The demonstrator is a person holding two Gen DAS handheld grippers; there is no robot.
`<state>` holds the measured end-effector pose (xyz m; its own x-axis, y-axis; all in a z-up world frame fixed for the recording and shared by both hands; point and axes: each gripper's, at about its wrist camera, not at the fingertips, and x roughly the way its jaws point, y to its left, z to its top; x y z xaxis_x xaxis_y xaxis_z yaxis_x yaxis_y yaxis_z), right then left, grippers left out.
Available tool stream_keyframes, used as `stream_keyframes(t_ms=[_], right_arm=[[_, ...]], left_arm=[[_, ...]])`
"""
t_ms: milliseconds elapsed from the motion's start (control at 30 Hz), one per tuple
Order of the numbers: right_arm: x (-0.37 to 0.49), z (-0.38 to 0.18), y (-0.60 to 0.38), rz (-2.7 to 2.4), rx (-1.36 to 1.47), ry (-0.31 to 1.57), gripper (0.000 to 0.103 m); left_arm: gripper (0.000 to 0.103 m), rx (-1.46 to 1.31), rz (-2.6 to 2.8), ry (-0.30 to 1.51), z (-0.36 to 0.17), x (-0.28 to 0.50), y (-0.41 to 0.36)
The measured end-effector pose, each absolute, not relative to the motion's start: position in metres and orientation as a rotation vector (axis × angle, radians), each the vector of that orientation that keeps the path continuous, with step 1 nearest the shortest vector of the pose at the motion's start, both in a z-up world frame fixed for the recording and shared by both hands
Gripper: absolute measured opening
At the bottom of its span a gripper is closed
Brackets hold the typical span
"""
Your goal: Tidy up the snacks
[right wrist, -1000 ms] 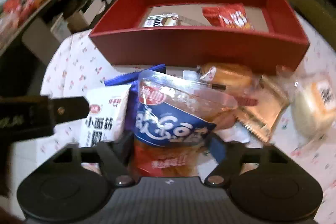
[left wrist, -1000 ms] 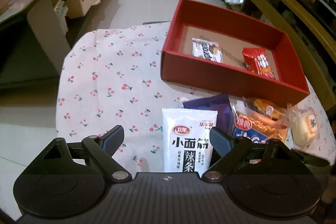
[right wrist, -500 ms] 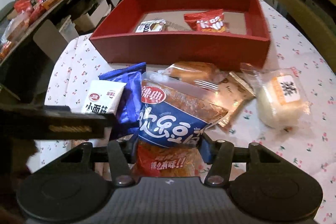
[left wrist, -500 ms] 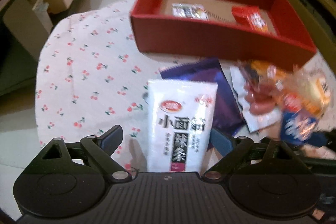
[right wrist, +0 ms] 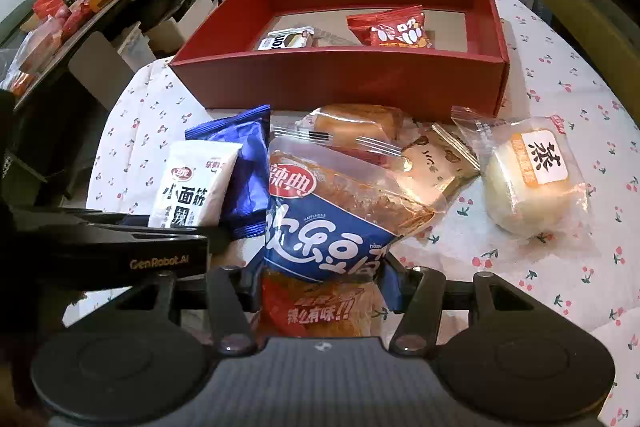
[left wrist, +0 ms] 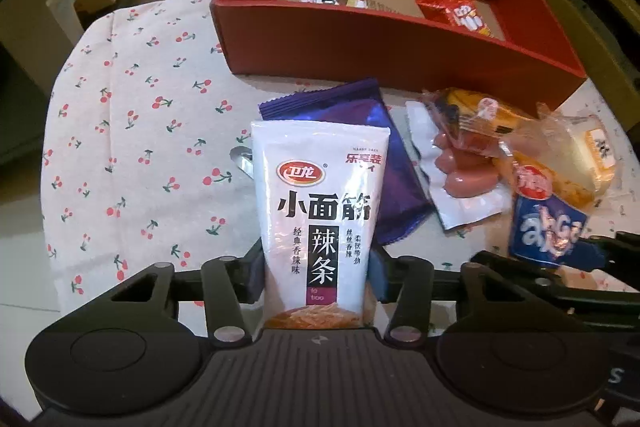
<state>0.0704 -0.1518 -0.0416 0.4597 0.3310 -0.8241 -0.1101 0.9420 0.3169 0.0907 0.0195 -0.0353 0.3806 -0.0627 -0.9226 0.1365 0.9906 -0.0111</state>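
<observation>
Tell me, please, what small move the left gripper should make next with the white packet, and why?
Probably lift it clear. The left gripper, whose jaws have just been closing, has its fingers pressed on the white packet, which overlaps the purple packet. The red box, only partly filled, sits just beyond.

A: How is the left gripper [left wrist: 316, 277] built?

B: Black linkage arms are seen, joined by silver pivot screws. Two round black discs are set at either side of a ribbed grey centre plate, on which a small white mark is printed. Blue pads are fitted to the fingers [left wrist: 254, 273].

A: And the right gripper [right wrist: 320, 283]?

B: The same pattern is repeated: black arms, silver screws, blue pads, ribbed grey plate. On the left gripper's black side, seen from the right wrist, "GenRobot.AI" is lettered in pale gold.
</observation>
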Motion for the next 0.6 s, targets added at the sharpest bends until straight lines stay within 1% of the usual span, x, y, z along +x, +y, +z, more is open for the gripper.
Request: stream_keyframes(t_ms=[300, 600], right_arm=[[0.07, -0.038, -0.155, 0.281, 0.238, 1.048, 0.06], [0.072, -0.033, -0.157, 0.276, 0.248, 1.033, 0.06]], left_arm=[[0.053, 0.018, -0.153, 1.119, -0.015, 0.085, 0.02], [0.053, 0.015, -0.155, 1.094, -0.007, 0.089, 0.018]])
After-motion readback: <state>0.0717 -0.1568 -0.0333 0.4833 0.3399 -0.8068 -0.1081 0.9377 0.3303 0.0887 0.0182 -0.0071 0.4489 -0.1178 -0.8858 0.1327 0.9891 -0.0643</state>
